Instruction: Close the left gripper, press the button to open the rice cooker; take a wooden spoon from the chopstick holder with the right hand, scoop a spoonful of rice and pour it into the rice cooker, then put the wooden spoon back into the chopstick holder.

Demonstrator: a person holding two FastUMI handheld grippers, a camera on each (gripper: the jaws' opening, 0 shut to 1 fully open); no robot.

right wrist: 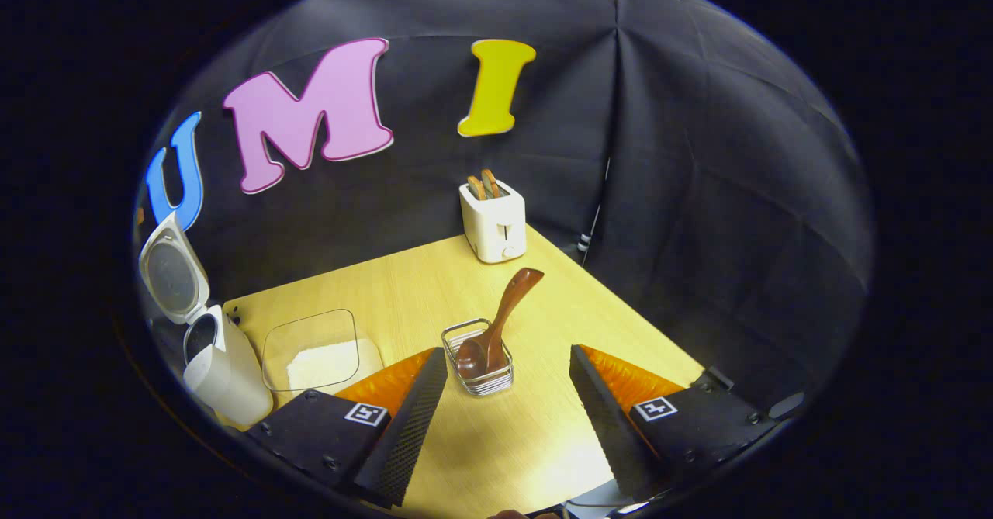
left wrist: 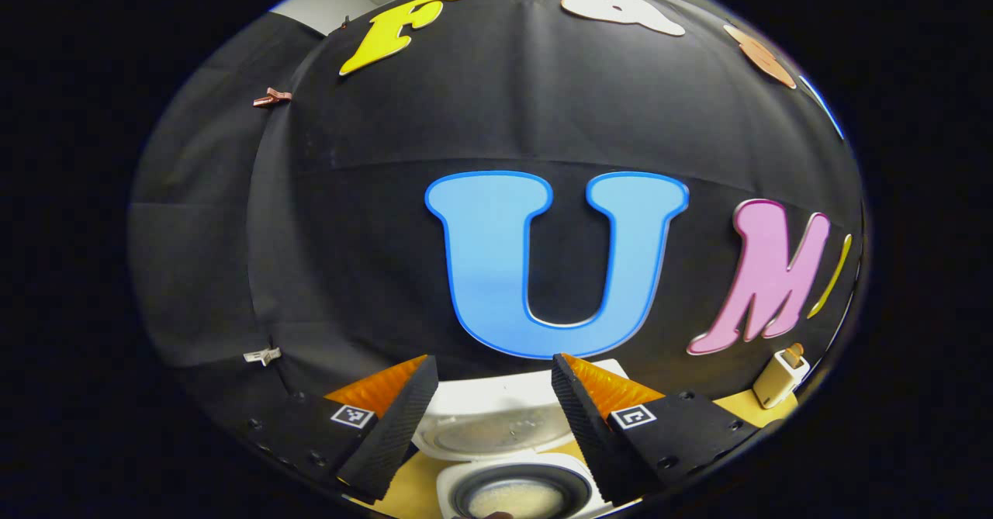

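Observation:
The white rice cooker (left wrist: 518, 494) stands open just below my left gripper (left wrist: 496, 395), its lid (left wrist: 496, 426) tipped back and rice showing in the dark pot. That gripper is open, fingers apart above the cooker, holding nothing. In the right gripper view the cooker (right wrist: 221, 368) sits at the far left with its lid (right wrist: 172, 271) raised. A brown wooden spoon (right wrist: 496, 325) leans in the wire chopstick holder (right wrist: 479, 368), bowl down, handle pointing up and right. My right gripper (right wrist: 508, 395) is open a little short of the holder, empty. A clear container of rice (right wrist: 318, 356) lies between cooker and holder.
A white toaster (right wrist: 494, 220) with two slices stands at the table's far edge, also seen as the toaster (left wrist: 780, 379) at the right. The wooden table (right wrist: 496, 441) ends near the black cloth wall on the right.

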